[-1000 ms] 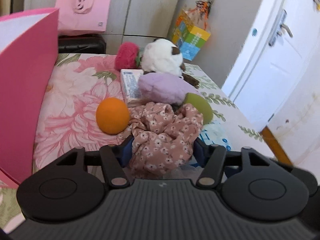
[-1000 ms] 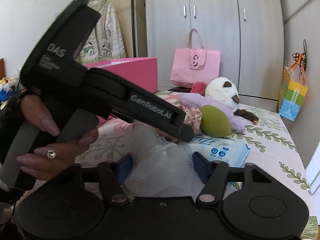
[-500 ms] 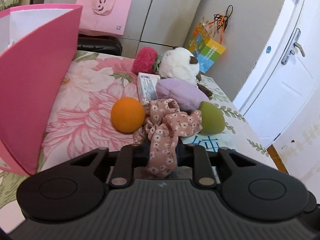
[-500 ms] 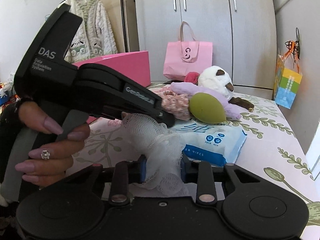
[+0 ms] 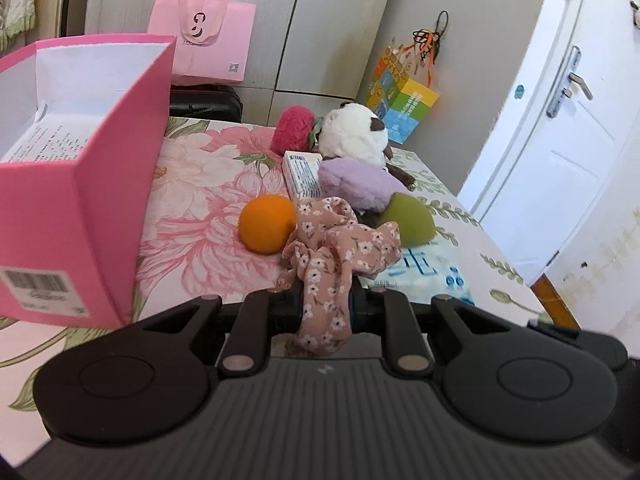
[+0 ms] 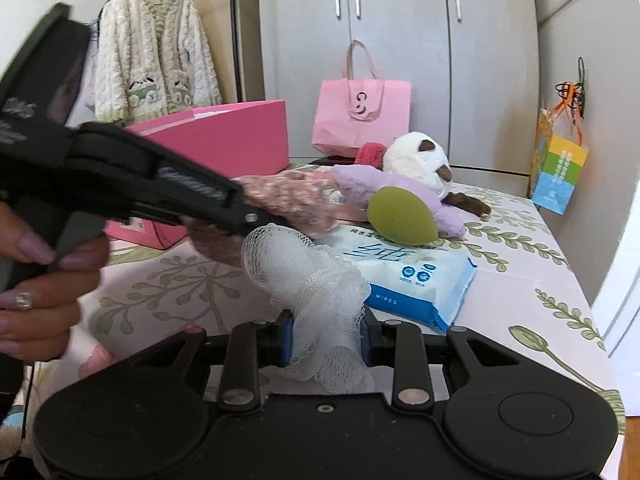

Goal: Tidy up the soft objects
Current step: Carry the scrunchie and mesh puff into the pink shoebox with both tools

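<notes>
The left gripper (image 5: pixel 324 304) is clamped fully onto the floral fabric scrunchie (image 5: pixel 336 248), which bunches up above the jaws and hangs loosely below them. The right gripper (image 6: pixel 326 338) is likewise closed tight on the white mesh bath puff (image 6: pixel 304 276), whose netting spills above and below the pads. Both items are held just above the table (image 5: pixel 200 256), which carries a floral cloth. In the right wrist view, the person's hand (image 6: pixel 40 280) grips the handle of the left gripper at the left edge. Just beyond the scrunchie lie the orange ball (image 5: pixel 267 224) and the green sponge (image 5: pixel 412 222), with the blue wipes pack (image 6: pixel 416 276) beside the sponge. The open pink box (image 5: pixel 80 184) stands at the left. Farther back are the purple plush (image 5: pixel 356 182), the white plush toy (image 5: pixel 356 136) and the red plush (image 5: pixel 294 128). A pink bag (image 5: pixel 204 40) stands against the wardrobe behind.
</notes>
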`<state>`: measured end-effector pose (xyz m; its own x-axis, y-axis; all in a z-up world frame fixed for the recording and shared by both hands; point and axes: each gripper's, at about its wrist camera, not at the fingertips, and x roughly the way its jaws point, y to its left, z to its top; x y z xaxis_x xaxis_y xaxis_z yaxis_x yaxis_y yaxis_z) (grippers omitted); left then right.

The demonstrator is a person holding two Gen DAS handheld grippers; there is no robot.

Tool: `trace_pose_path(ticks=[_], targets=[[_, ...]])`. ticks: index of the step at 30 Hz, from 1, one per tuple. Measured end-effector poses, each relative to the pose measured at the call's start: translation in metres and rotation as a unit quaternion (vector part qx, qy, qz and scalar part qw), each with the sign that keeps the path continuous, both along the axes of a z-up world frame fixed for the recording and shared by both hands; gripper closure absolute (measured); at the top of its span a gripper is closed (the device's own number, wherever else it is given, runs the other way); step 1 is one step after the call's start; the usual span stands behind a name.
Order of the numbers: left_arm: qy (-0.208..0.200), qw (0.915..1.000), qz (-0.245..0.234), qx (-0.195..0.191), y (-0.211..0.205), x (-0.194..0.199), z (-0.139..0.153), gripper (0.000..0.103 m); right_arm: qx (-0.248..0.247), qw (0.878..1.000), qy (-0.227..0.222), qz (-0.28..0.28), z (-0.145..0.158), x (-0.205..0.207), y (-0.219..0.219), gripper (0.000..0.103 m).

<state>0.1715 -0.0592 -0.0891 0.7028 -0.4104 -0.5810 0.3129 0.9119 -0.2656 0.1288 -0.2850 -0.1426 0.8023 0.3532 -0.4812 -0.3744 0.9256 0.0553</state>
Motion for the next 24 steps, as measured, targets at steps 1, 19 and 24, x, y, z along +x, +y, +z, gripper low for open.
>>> trace_pose_path(ticks=[1, 19, 24], targets=[[0.0, 1.0, -0.003, 0.001, 0.002, -0.003, 0.001, 0.087, 0.002, 1.0, 0.0, -0.001, 0.001, -0.001, 0.0, 0.068], [0.062, 0.9978, -0.018, 0.019, 0.068, -0.062, 0.013, 0.086, 0.01, 0.996, 0.062, 0.056, 0.03, -0.025, 0.032, 0.068], [0.086, 0.996, -0.012, 0.021, 0.094, -0.077, 0.02, 0.086, 0.013, 0.992, 0.075, 0.097, 0.039, -0.033, 0.049, 0.068]])
